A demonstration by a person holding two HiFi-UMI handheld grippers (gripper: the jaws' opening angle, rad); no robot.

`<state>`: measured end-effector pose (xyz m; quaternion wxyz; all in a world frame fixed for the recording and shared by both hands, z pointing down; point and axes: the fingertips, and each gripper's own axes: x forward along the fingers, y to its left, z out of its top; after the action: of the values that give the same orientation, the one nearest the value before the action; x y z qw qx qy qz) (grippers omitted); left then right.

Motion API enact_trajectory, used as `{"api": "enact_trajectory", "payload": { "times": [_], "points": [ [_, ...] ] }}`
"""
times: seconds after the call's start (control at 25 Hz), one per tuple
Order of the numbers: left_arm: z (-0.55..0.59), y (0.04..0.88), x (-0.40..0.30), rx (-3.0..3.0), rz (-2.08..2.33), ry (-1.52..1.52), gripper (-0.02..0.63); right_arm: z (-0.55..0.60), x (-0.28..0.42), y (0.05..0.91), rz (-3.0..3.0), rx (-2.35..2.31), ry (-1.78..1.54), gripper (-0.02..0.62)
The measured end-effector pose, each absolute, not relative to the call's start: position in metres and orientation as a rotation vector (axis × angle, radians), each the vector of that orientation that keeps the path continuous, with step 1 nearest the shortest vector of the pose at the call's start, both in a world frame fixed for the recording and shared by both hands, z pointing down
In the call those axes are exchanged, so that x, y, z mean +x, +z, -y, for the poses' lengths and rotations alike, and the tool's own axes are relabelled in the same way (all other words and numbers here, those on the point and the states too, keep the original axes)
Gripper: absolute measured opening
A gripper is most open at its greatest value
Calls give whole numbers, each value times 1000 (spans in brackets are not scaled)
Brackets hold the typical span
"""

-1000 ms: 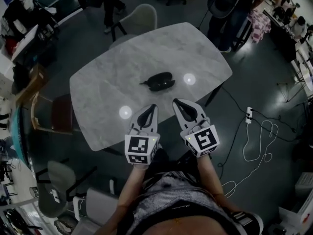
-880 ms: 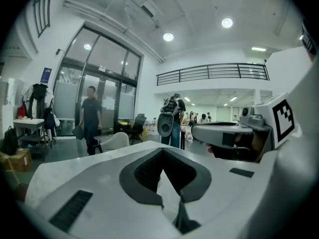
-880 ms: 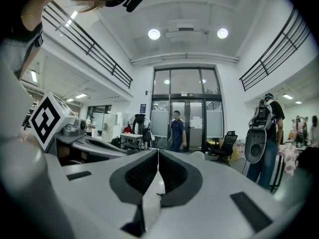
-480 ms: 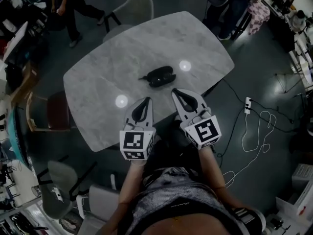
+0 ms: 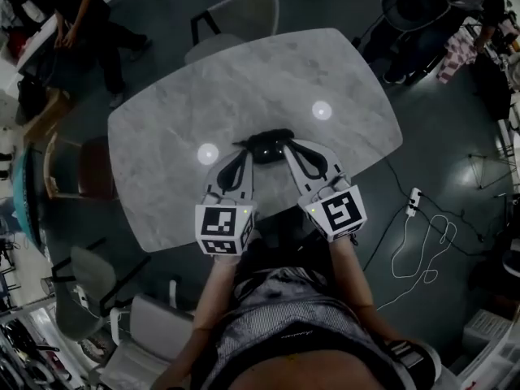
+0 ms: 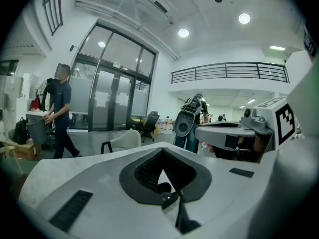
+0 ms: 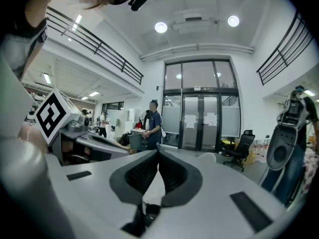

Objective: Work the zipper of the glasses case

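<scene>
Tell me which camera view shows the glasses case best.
The head view. The dark glasses case lies in plain sight on the marble table, right at the tips of the shut left claw and right claw. The left and right gripper views look out over their own claws into the room and show no case.

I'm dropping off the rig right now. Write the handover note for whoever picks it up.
Left gripper: jaws together, empty, tips close by the left end of the glasses case.
Right gripper: jaws together, empty, tips at the case's right end; contact unclear.
Case: dark, lying flat on the marble table, between the two grippers' tips.
Done: no grip on the case or zipper yet; zipper state too small to tell.
Left: steady the case, catch the pull, run the zipper.
</scene>
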<state>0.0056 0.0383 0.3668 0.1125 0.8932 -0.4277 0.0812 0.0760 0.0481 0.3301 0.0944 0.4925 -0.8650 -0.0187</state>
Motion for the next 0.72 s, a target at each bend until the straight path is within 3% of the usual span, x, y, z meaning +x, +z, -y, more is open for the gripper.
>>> {"api": "enact_trajectory", "payload": {
  "times": [0.72],
  "points": [
    [30,378,49,2472,1424,322,5,36,115,347,2691,1102,-94,58]
  ]
}}
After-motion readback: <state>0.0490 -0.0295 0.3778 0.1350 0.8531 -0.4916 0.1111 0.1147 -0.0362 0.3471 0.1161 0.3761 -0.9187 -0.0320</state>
